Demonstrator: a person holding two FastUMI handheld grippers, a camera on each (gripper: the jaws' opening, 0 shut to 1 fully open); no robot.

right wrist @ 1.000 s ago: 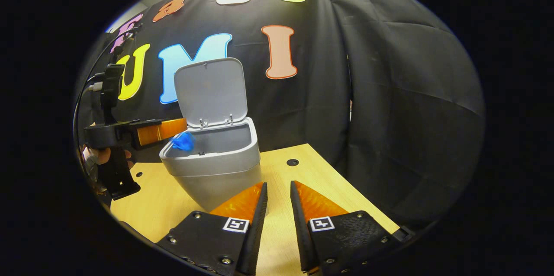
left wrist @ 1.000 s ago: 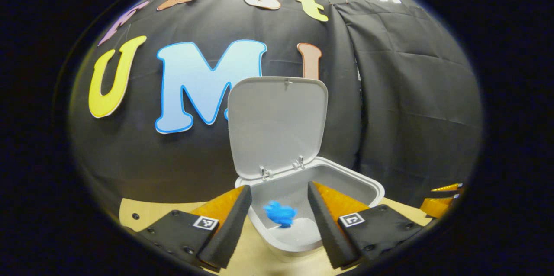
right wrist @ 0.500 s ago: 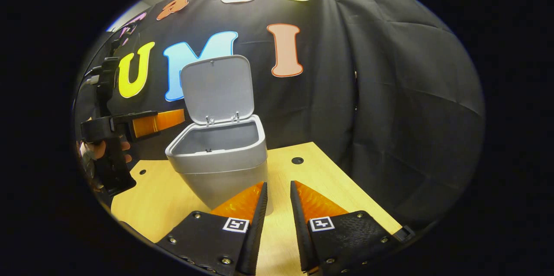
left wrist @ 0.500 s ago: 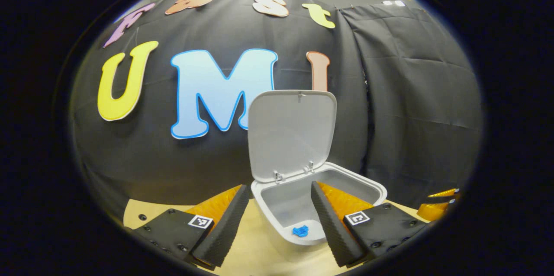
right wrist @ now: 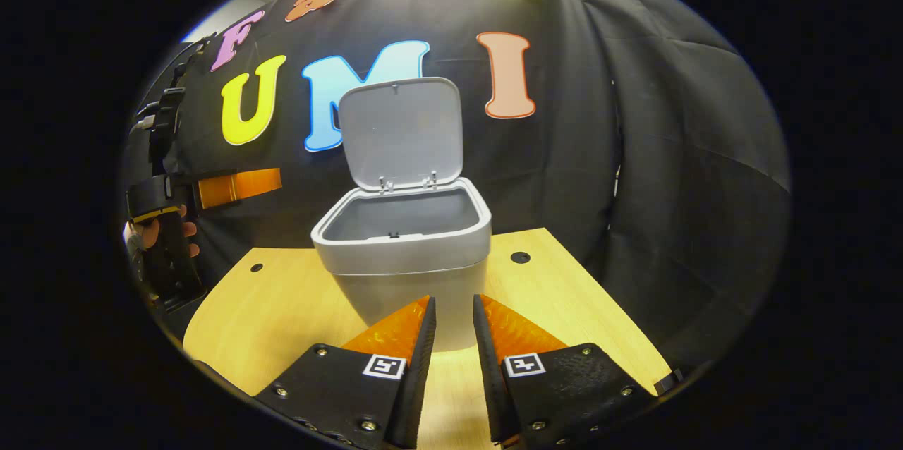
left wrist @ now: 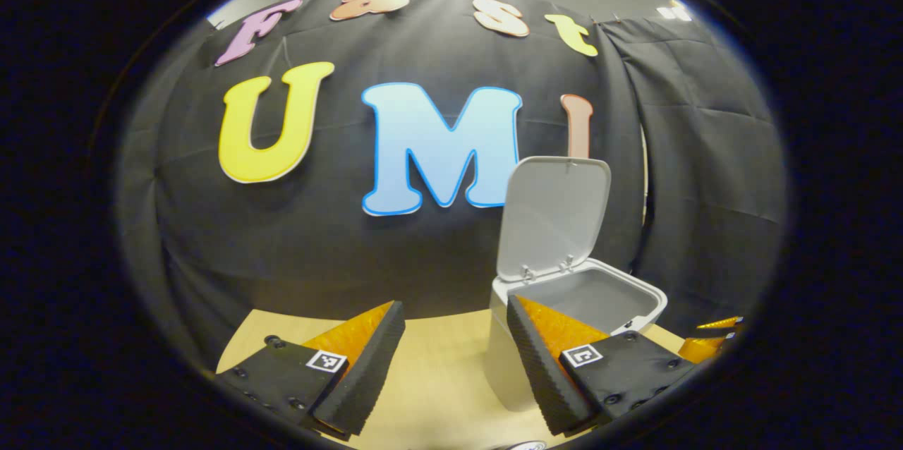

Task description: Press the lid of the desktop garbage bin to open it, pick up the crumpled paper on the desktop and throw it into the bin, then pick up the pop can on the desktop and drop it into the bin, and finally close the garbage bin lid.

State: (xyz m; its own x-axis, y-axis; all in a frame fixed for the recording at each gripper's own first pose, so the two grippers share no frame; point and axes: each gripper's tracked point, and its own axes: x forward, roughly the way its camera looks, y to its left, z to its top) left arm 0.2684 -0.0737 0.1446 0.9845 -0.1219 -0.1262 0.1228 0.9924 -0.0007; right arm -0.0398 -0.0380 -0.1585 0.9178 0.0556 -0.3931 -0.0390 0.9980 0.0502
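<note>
Paper's dropped into the bin (right wrist: 402, 252), lid (right wrist: 400, 131) up; your left gripper (left wrist: 455, 358) pulls away wide and empty, right gripper (right wrist: 453, 337) narrow, empty. Can next.

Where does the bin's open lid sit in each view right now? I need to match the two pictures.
Left gripper view: the lid stands raised right of centre, above the bin, just beyond this hand-held gripper's right finger.
Right gripper view: the lid stands raised just left of centre, above the bin.
Shared landmark: the lid's two hinges at the bin's back rim.
</note>
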